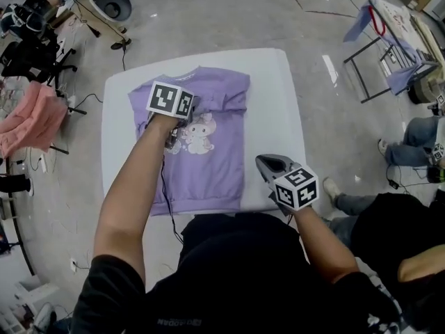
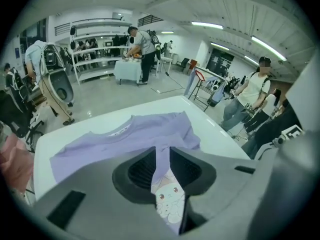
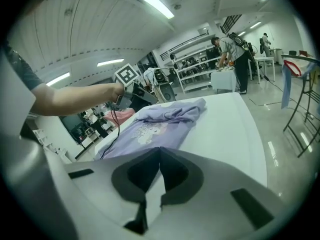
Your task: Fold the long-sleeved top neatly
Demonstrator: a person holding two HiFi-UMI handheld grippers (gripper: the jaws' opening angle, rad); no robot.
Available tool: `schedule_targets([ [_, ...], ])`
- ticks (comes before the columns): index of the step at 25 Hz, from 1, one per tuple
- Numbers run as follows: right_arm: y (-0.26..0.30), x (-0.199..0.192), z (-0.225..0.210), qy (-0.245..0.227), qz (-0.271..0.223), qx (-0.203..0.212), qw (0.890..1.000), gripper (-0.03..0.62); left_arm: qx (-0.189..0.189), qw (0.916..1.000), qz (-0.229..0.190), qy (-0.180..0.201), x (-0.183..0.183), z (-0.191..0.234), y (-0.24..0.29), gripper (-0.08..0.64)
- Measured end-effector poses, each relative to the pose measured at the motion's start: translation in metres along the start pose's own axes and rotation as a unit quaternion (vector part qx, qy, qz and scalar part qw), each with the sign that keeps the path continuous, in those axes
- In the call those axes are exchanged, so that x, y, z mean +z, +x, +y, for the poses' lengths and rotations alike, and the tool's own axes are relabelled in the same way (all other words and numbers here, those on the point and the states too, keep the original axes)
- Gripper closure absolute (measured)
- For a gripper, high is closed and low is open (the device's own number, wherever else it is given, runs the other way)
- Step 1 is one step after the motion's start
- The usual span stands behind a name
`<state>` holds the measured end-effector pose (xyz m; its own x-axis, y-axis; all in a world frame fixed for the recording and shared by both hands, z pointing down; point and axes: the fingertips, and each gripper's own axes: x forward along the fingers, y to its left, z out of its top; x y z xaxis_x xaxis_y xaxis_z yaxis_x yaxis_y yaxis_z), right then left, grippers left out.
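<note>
Head view, top: the purple top lies flat on the white table, left of the middle, its hem toward the lower edge of the frame and a sleeve bunched at its upper right corner.
Head view, edges: the top's left side runs near the table's left edge; a wide bare strip of table lies to its right.
Head view, left gripper: the left gripper hangs over the chest print, with a black cable trailing down across the fabric.
Head view, right gripper: the right gripper sits at the table's lower right, just beside the top's hem corner.
Head view, room around: bare floor lies above the table; a pink cloth is at far left, a metal rack at upper right and a seated person's legs at right.
Left gripper view, jaws: they stand apart with a narrow gap; the print shows through it and nothing is pinched.
Left gripper view, edges: the neckline faces the far table edge, with bare table on the right.
Right gripper view, jaws: the tips meet with nothing between them.
Right gripper view, room: empty tabletop stretches ahead and to the right; the top lies ahead at left.
</note>
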<state>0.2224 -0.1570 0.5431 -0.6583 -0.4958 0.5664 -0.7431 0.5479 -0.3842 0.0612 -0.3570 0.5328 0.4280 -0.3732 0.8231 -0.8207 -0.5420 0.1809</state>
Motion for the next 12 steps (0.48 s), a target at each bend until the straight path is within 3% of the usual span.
schedule_targets([
  [5, 0.007, 0.004, 0.009, -0.032, 0.006, 0.019, 0.999, 0.588, 0.023, 0.9993, -0.03, 0.006, -0.015, 0.001, -0.03, 0.516],
  [12, 0.01, 0.012, 0.034, -0.068, 0.007, 0.033, 0.997, 0.588, 0.055, 0.996, -0.065, -0.027, -0.053, 0.008, -0.074, 0.554],
])
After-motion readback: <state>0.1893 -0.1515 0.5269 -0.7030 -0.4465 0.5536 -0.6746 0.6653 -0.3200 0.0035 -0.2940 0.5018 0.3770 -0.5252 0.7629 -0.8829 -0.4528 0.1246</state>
